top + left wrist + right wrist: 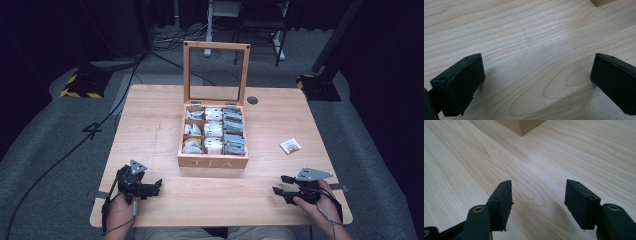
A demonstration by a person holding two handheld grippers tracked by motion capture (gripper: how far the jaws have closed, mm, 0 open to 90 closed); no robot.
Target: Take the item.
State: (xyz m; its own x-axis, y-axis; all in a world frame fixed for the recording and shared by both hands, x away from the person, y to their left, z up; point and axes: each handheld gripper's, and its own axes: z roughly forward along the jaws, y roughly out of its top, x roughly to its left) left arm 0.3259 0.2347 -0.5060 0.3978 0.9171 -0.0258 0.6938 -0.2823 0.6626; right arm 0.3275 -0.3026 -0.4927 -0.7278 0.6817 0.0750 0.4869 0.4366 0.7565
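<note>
Both pairs of jaws are standing wide with nothing between them: my left gripper (150, 187) is resting near the tabletop's front left corner, my right gripper (286, 186) near the front right corner. The open wooden tea box with its glass lid upright (213, 161) is sitting mid-table, its compartments looking full of sachets. One small white tea sachet (290, 146) is lying loose toward the right edge, well apart from both grippers. I am judging the work barely begun: sachet untouched, lid not yet shut.

High view overhead — gripper views skim table (160, 145).
</note>
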